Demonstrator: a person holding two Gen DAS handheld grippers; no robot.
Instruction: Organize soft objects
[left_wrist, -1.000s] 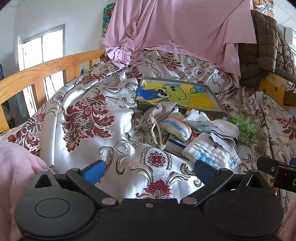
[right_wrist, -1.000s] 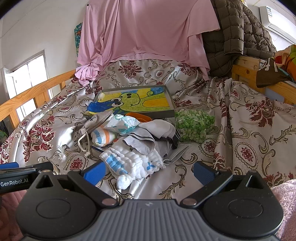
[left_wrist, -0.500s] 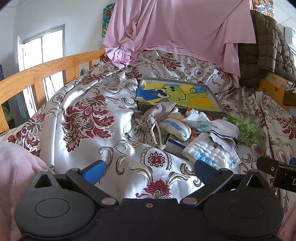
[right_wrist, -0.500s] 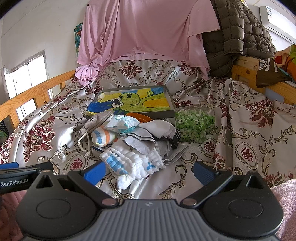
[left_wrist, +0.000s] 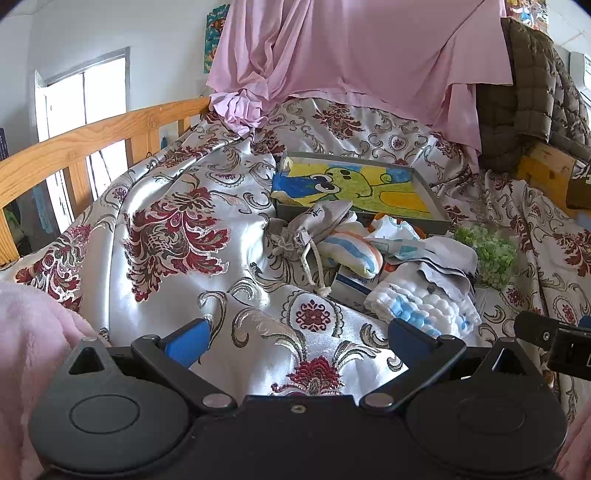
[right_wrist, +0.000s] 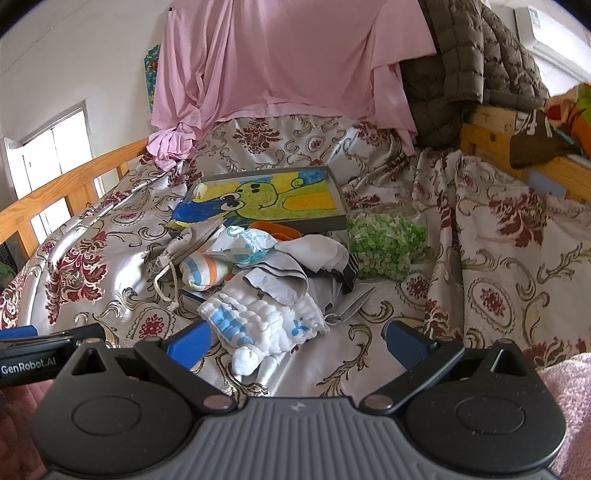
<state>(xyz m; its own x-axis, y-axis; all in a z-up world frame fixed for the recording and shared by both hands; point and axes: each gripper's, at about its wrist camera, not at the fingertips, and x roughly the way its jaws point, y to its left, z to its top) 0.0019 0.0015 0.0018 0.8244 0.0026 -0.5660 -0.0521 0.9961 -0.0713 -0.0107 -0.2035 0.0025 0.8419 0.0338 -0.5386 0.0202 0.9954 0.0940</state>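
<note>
No change is seen against the frames of half a second and one second earlier: both tools and every item on the bed are found in the same places. On the floral satin bedspread (right_wrist: 480, 266) one pile of soft things is gathered, just in front of one framed cartoon picture (right_wrist: 266, 195). In the pile are counted one grey drawstring pouch (right_wrist: 192, 240), one rolled sock with blue and orange stripes (right_wrist: 201, 271), one crumpled printed packet (right_wrist: 245, 243), one grey and white garment (right_wrist: 314, 254) and one white quilted cloth with blue marks (right_wrist: 258, 317). One clear bag of green bits (right_wrist: 380, 243) is set just beside the pile, on its right, and a flat boxed item is partly hidden under it. The left tool (left_wrist: 299, 332) is held wide open over bare bedspread, nothing being gripped or touched. The right tool (right_wrist: 297, 338) is likewise spread wide and empty; the white quilted cloth is seen between its blue pads (right_wrist: 188, 343), but contact cannot be made out. One pink sheet (right_wrist: 280, 62) and one quilted brown jacket (right_wrist: 465, 66) are draped behind.
</note>
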